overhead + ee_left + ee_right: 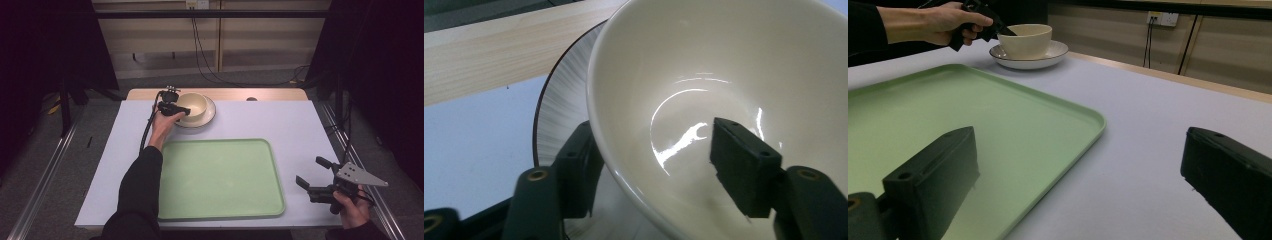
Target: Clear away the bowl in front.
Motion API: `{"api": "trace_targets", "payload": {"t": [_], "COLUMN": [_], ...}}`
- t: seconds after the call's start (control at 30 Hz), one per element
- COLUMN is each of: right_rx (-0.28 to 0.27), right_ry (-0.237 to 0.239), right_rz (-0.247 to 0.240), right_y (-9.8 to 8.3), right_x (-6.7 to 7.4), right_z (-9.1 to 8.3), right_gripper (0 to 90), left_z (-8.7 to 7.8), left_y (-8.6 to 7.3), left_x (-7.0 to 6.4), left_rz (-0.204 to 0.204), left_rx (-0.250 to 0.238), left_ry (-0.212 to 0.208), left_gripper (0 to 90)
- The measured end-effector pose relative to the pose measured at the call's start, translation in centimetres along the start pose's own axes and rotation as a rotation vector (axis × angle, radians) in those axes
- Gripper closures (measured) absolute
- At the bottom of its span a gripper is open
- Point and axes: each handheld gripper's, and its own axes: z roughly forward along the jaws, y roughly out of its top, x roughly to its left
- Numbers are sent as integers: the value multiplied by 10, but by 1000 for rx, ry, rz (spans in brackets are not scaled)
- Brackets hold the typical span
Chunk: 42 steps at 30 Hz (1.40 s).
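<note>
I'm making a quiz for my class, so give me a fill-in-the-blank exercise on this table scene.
1. The cream ceramic bowl sits on a round white ____.
2. The left gripper has one of its jaws inside the bowl and the other ____ it.
3. The flat green tray is ____.
4. The right gripper has its jaws ____.

Missing words: plate; outside; empty; open

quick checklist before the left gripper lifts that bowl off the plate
1. Left gripper straddles the rim of the bowl, one jaw inside, one outside: ok.
2. Jaws clamped on the wall: cannot tell; a gap seems to show at the inner jaw.
3. Bowl empty: ok, nothing inside it in the left gripper view.
4. Plate free to stay behind: cannot tell, nothing holds it down.
5. Tray bare for a set-down: ok.
6. Right gripper open and apart from the bowl, beside the tray: ok.
</note>
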Motion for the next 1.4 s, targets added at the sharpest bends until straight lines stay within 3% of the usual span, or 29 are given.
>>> {"api": "trace_targets", "payload": {"t": [0.03,0.1,0.23,0.37,0.4,0.47,0.53,0.63,0.67,0.83,0.93,1.1,1.27,1.4], "right_rx": [0,9,1,-2,2,2,1,1,1,-1,0,-1,-3,-2], "right_ry": [0,3,-4,-6,0,-4,0,-2,1,2,-1,0,1,-5], "right_rz": [0,-4,-9,-9,-2,-6,-4,-9,-3,-6,-4,-4,-2,-1], "right_y": [0,0,0,0,0,0,0,0,0,0,0,0,0,0], "right_x": [0,1,0,0,0,0,0,0,0,-1,-1,-1,-1,-1], "right_z": [0,1,0,0,0,0,0,0,0,0,-1,-1,0,-1], "right_gripper": [16,16,16,15,16,16,15,16,16,16,16,16,15,15], "left_z": [0,1,1,0,0,0,0,-1,-1,-1,-4,-6,-8,-10], "left_y": [0,0,-1,-1,-1,0,0,-1,-1,-1,-2,0,1,1], "left_x": [0,2,0,2,2,4,3,7,6,7,10,10,11,12], "left_rz": [0,-37,-38,-73,-75,-112,-112,-135,-161,-203,-250,-245,-271,-298], "left_rx": [0,4,6,23,25,39,42,52,48,64,52,51,36,22], "left_ry": [0,-20,-10,-23,-25,-41,-27,-42,-42,-45,-69,-70,-87,-60], "left_gripper": [432,458,501,590,654,696,740,786,786,807,829,840,840,838]}}
